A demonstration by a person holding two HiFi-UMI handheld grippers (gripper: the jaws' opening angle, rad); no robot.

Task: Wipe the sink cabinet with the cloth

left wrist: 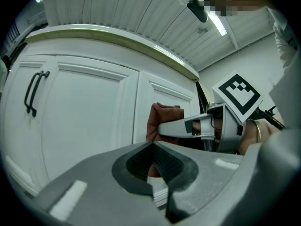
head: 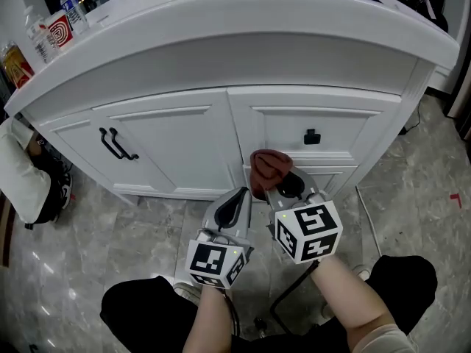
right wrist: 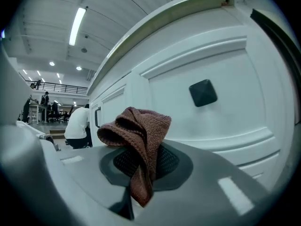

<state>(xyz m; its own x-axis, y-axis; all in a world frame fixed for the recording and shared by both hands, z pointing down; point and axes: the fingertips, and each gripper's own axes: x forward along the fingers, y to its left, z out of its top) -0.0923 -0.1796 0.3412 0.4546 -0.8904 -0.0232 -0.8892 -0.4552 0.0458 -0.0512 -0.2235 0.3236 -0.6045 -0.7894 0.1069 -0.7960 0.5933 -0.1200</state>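
The right gripper (right wrist: pixel 141 169) clamps a reddish-brown knitted cloth (right wrist: pixel 139 130) at the front of a white sink cabinet (head: pixel 176 149). The cloth is pinched between the closed jaws, with a bunched fold rising above the pads and a narrow tail hanging below them. In the head view the bunched end lies at the cabinet's front, on or just short of the upright strip between the double doors and the drawer stack; contact cannot be confirmed.

The left gripper (head: pixel 237 201) is held just to the left of the right one, a little farther back from the cabinet. Its jaws are drawn together with nothing between the dark ribbed pads. In its own view the cloth and the right gripper's jaw show just beyond its tips, to the right.

A square black knob (head: pixel 312 136) sits on the drawer front above and to the right of the right gripper. A pair of black bar handles (head: pixel 116 144) lies well to the left of both grippers, on the door panels.

The curved white countertop (head: pixel 243 31) overhangs the grippers, with bottles (head: pixel 73 9) at its far left end. Grey marbled floor (head: pixel 416 197) spreads beneath the person's forearms. In the right gripper view, a person in a white top (right wrist: pixel 78 125) crouches far off to the left.
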